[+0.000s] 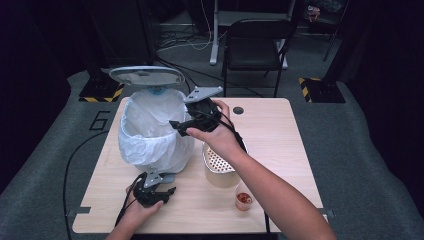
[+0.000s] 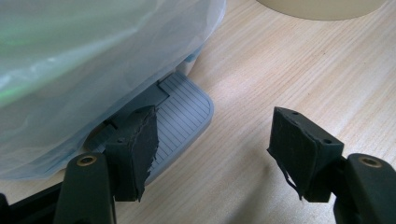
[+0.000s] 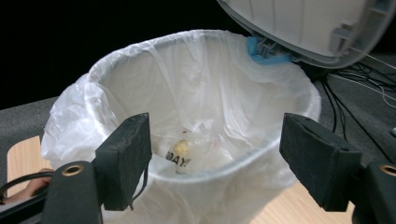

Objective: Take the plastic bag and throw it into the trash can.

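The table (image 1: 270, 125) carries a pedal bin (image 1: 152, 132) lined with a white bag (image 3: 205, 93), its lid (image 1: 146, 75) raised. The right gripper (image 1: 176, 126) hovers at the bin's rim, its 2 jaws released and empty; the bag's mouth lies just ahead of them, with a small wrapper (image 3: 181, 154) at the bottom. The left gripper (image 2: 212, 149) sits low by the bin's base, jaws apart, 1 pad resting on the grey pedal (image 2: 184, 114). A perforated bowl (image 1: 218, 162) and a small cup (image 1: 243, 197) stand beside the right forearm.

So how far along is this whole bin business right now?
Done: the lid stands open and some rubbish lies in the bin. In hand: the left gripper rests on the pedal; the right gripper hovers open and empty at the rim. Left: presumably releasing the pedal.
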A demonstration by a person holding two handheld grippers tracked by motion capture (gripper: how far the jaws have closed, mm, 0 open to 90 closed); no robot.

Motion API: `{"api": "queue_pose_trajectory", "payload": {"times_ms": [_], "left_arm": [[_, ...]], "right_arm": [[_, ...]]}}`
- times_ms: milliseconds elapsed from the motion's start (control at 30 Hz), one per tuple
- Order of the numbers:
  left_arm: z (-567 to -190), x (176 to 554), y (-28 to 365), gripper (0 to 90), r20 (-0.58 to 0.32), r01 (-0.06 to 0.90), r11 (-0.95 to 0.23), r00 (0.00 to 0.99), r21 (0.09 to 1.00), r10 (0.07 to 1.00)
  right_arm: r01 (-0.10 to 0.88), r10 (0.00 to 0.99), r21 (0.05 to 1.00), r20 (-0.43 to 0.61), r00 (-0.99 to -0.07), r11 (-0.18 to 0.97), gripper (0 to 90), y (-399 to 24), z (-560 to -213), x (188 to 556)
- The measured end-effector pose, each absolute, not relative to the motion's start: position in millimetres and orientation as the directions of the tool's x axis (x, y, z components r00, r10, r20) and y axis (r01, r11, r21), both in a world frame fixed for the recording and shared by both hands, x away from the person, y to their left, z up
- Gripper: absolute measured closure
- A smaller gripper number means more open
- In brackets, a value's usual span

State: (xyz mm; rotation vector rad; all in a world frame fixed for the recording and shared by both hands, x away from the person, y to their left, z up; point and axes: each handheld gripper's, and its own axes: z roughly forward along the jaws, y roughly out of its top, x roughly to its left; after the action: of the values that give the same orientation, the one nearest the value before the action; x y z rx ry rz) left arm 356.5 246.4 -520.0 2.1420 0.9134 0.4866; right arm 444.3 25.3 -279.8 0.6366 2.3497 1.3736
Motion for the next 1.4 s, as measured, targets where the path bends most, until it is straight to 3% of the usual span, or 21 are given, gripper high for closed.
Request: {"api": "queue_pose_trajectory", "payload": {"times_ms": [633,933,1400], "left_arm": [[-519.9,356.6,246.6,32.5,0.052,0.454,-0.47,0.675,0.757,0.736],[-519.6,356.5,246.6,32.4,0.052,0.455,-0.471,0.675,0.756,0.736],[-520.3,356.6,246.2,32.5,0.057,0.449,-0.465,0.67,0.763,0.741]], "right_arm": [[0.187,0.569,0.897,-0.083,-0.818,0.4,8.3,-33.6,-283.6,424.2],[0.213,0.566,0.884,-0.068,-0.822,0.416,14.9,-61.9,-304.3,415.6],[0.224,0.564,0.887,-0.048,-0.824,0.403,16.7,-100.6,-339.1,392.5]]}}
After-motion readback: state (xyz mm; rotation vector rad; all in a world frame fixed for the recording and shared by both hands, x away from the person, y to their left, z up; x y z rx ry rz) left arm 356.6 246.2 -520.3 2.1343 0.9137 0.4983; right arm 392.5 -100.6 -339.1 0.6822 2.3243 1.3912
